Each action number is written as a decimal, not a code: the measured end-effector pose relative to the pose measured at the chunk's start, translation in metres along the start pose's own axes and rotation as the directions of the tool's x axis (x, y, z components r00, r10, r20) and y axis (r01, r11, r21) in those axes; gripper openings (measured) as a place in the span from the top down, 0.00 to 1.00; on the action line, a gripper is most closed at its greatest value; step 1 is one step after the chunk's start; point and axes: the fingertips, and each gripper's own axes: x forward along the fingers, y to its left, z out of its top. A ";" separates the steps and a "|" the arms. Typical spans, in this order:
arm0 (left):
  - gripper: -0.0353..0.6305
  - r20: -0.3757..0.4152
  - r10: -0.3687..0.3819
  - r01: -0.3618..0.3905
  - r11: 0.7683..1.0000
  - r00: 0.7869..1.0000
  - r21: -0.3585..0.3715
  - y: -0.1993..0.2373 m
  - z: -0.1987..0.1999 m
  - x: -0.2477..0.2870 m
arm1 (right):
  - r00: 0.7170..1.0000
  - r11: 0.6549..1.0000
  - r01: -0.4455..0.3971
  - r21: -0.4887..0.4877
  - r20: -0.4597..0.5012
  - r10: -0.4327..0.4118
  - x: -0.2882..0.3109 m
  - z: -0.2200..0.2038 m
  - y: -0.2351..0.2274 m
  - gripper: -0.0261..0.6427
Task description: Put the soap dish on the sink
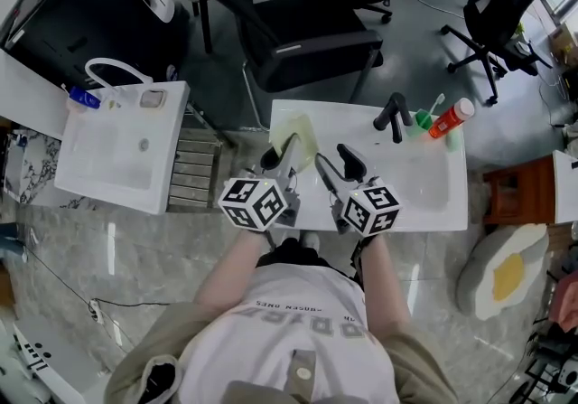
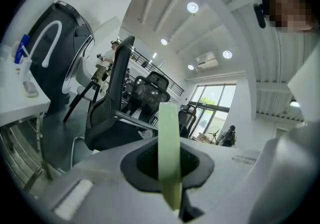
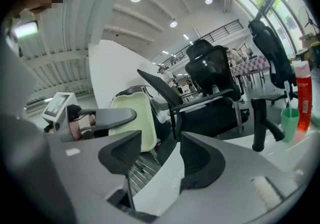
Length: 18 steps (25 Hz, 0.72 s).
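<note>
Over the left end of the white sink (image 1: 408, 178), the pale green soap dish (image 1: 295, 135) hangs clear of the basin, gripped by the left gripper (image 1: 282, 156). The left gripper view shows the dish (image 2: 168, 135) edge-on as a thin green strip. It runs straight up through the middle of the left gripper (image 2: 169, 165), whose two dark pads (image 2: 142, 164) are clamped on it from either side. From the right gripper view the dish (image 3: 133, 120) shows its broad face with rounded corners. It stands up on edge to the left of and beyond the right gripper (image 3: 159, 157), apart from it.

The right gripper (image 1: 336, 167) sits just beside the left one over the sink's near part. Its jaws stand apart with nothing held, and only the sink's white surface shows through the gap between them.

At the sink's far rim stand a black faucet (image 1: 393, 116), a green cup (image 1: 422, 121) with a toothbrush in it, and an orange-red bottle (image 1: 450, 118), all well away from the dish. A second white basin (image 1: 107, 158) with a white faucet (image 1: 114, 73) lies further left. Black office chairs (image 1: 302, 27) stand behind the sink.
</note>
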 end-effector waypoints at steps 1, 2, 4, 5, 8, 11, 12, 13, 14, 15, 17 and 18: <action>0.92 0.000 -0.004 0.004 1.000 1.000 -0.008 -0.001 -0.001 0.001 | 1.000 0.999 -0.023 0.038 -0.006 0.023 0.002 -0.003 0.001 0.59; 0.92 0.002 -0.007 0.007 1.000 1.000 -0.021 -0.002 -0.002 0.002 | 0.999 0.995 -0.045 0.086 -0.008 0.046 0.004 -0.007 0.001 0.59; 0.92 0.011 -0.011 0.011 0.998 1.000 -0.061 -0.002 -0.005 0.003 | 0.996 0.975 -0.087 0.204 0.004 0.088 0.007 -0.014 0.000 0.59; 0.92 0.015 -0.013 0.014 0.996 1.000 -0.083 -0.002 -0.007 0.004 | 0.994 0.958 -0.105 0.266 0.016 0.105 0.008 -0.017 -0.002 0.59; 0.92 0.020 -0.023 0.026 0.990 1.000 -0.139 -0.003 -0.011 0.005 | 0.985 0.894 -0.172 0.414 0.067 0.159 0.007 -0.023 -0.005 0.59; 0.92 0.022 -0.039 0.043 0.980 0.999 -0.194 -0.005 -0.016 0.007 | 0.966 0.836 -0.256 0.485 0.107 0.234 0.005 -0.025 -0.004 0.60; 0.92 0.022 -0.044 0.048 0.976 0.999 -0.212 -0.005 -0.018 0.008 | 0.960 0.820 -0.280 0.500 0.118 0.256 0.005 -0.025 -0.003 0.61; 0.92 0.020 -0.048 0.052 0.972 0.999 -0.230 -0.005 -0.020 0.008 | 0.953 0.805 -0.299 0.512 0.126 0.274 0.004 -0.025 -0.003 0.63; 0.92 0.019 -0.052 0.055 0.967 0.998 -0.247 -0.006 -0.022 0.009 | 0.947 0.792 -0.317 0.522 0.134 0.291 0.004 -0.025 -0.003 0.63; 0.92 0.017 -0.055 0.058 0.963 0.998 -0.264 -0.006 -0.024 0.009 | 0.942 0.780 -0.332 0.531 0.141 0.304 0.003 -0.025 -0.002 0.64; 0.92 0.012 -0.060 0.060 0.953 0.998 -0.297 -0.005 -0.027 0.009 | 0.934 0.759 -0.353 0.546 0.154 0.324 0.003 -0.025 -0.001 0.68; 0.92 0.010 -0.061 0.061 0.948 0.998 -0.314 -0.005 -0.029 0.009 | 0.930 0.751 -0.361 0.553 0.159 0.331 0.003 -0.025 -0.001 0.69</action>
